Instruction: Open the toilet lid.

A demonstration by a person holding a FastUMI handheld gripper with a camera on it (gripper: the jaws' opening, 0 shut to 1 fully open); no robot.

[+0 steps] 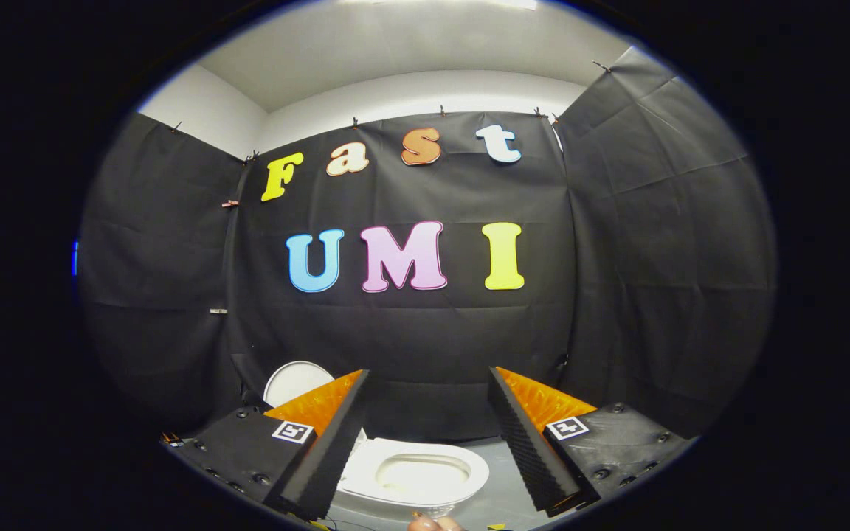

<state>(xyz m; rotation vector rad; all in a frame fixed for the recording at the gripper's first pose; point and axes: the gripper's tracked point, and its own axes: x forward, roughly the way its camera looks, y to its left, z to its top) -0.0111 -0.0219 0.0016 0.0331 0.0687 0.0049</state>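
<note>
A small white toilet (pixel 414 472) stands on the grey floor, low down between my two fingers. Its seat and open bowl face up. The round white toilet lid (pixel 294 382) stands raised at the toilet's left end, partly hidden behind my left finger (pixel 336 435). My gripper (pixel 429 375) is open, with its orange fingers and black ribbed pads spread wide and nothing between them. The right finger (pixel 524 435) is to the right of the bowl. The fingers are above the toilet and do not touch it.
The grey floor (pixel 499 494) runs around the toilet up to the black cloth wall (pixel 425 339) just behind it. A person's fingertips (pixel 436 524) show close below the toilet's near rim.
</note>
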